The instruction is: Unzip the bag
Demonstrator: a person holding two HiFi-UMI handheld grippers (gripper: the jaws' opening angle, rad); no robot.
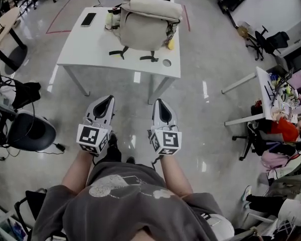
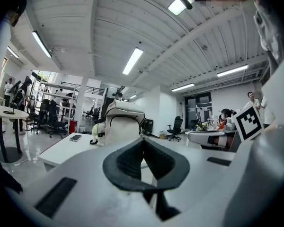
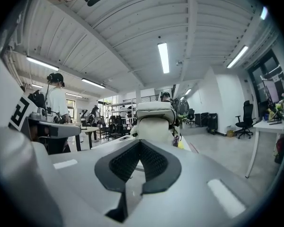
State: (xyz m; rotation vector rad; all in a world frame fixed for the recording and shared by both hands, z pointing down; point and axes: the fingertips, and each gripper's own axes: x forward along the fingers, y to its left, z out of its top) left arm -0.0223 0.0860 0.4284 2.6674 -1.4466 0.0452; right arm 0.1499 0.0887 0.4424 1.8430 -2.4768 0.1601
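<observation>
So, biggest thing first: a white table [image 1: 80, 54] is seen straight ahead in the head view, and the bag [image 1: 145, 26] is stood upright on its far half, broad side turned toward the grippers, with a couple of dark straps trailing toward the near edge. The bag's tall axis is up and down, with a folded-over top.

Both grippers are held out level in front of the body, well apart from the table, with open floor in between. The left gripper [image 1: 108, 99] is closed tight with nothing in it, and so is the right gripper [image 1: 159, 102]; in each gripper view the dark pads are seen meeting at the tip, with only the bag far behind them.

The relation that matters: the bag is dead ahead and falls between the two grippers' lines, a bit more toward the right one, so the right is judged marginally nearer. Anything done to the bag would have to be reached forward over the near table edge.

Whether the zip is open or closed can't be made out from here, so this could be read as either side of the unzipping.

Small stuff: a phone [image 1: 88, 19] is lying at the table's far left, and something yellow [image 1: 171, 44] is tucked by the bag's right side.
</observation>
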